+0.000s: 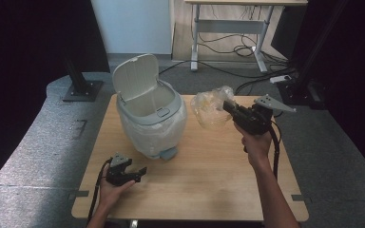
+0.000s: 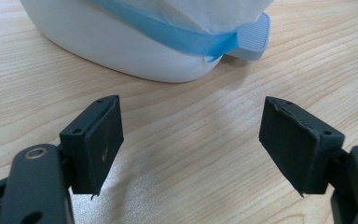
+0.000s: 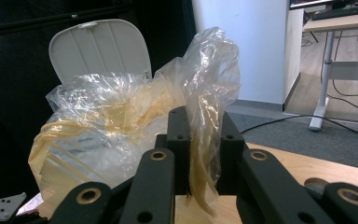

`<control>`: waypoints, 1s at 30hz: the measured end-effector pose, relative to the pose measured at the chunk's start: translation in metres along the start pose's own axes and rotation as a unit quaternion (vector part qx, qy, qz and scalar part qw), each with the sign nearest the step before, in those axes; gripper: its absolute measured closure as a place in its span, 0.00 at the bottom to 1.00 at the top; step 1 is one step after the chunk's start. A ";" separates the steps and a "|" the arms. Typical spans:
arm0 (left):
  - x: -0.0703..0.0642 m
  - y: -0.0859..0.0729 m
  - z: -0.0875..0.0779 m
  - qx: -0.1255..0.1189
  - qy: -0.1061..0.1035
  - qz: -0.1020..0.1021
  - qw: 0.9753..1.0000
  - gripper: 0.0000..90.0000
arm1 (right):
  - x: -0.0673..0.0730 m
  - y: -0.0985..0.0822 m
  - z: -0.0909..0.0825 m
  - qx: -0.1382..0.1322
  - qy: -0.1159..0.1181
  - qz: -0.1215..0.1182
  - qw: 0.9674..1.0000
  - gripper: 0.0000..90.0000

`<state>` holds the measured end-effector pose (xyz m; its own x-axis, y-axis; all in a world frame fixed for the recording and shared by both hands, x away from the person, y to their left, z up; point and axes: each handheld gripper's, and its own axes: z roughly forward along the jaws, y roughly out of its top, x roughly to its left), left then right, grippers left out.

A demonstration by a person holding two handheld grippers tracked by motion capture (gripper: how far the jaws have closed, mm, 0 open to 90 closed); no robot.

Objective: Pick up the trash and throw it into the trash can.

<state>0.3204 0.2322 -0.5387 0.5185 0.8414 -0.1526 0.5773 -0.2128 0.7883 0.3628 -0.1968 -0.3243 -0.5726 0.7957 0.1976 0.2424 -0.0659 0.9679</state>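
Observation:
A white pedal bin (image 1: 152,118) stands on the wooden table (image 1: 209,190) with its lid (image 1: 135,76) raised and a white liner inside. To the right of the bin a crumpled clear plastic bag (image 1: 210,108) hangs above the table, pinched by my right gripper (image 1: 228,106). In the right gripper view the jaws are closed on a fold of the plastic bag (image 3: 121,126), with the bin lid (image 3: 100,49) behind it. My left gripper (image 1: 140,173) rests low at the front left, open, its pads (image 2: 100,144) wide apart and facing the bin's base (image 2: 135,51) and pedal (image 2: 251,39).
A desk frame (image 1: 228,28) with cables and a power strip (image 1: 280,78) stands on the floor beyond the table. Black stand bases (image 1: 81,90) sit at the far left and far right. Bare tabletop lies between the two grippers.

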 end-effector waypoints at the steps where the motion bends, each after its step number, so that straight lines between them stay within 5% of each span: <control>1: 0.000 0.000 0.000 -0.001 0.001 0.000 1.000 0.24 | 0.001 0.001 0.001 0.000 0.001 -0.001 1.000 0.89; 30: 0.001 0.000 -0.001 -0.003 -0.003 -0.004 1.000 0.24 | 0.022 0.019 0.032 0.000 0.024 -0.009 1.000 0.89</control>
<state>0.3202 0.2335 -0.5379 0.5180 0.8399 -0.1618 0.5772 -0.2036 0.7908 0.3795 -0.1614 -0.3059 -0.6129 0.7675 0.1878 0.2319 -0.0524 0.9713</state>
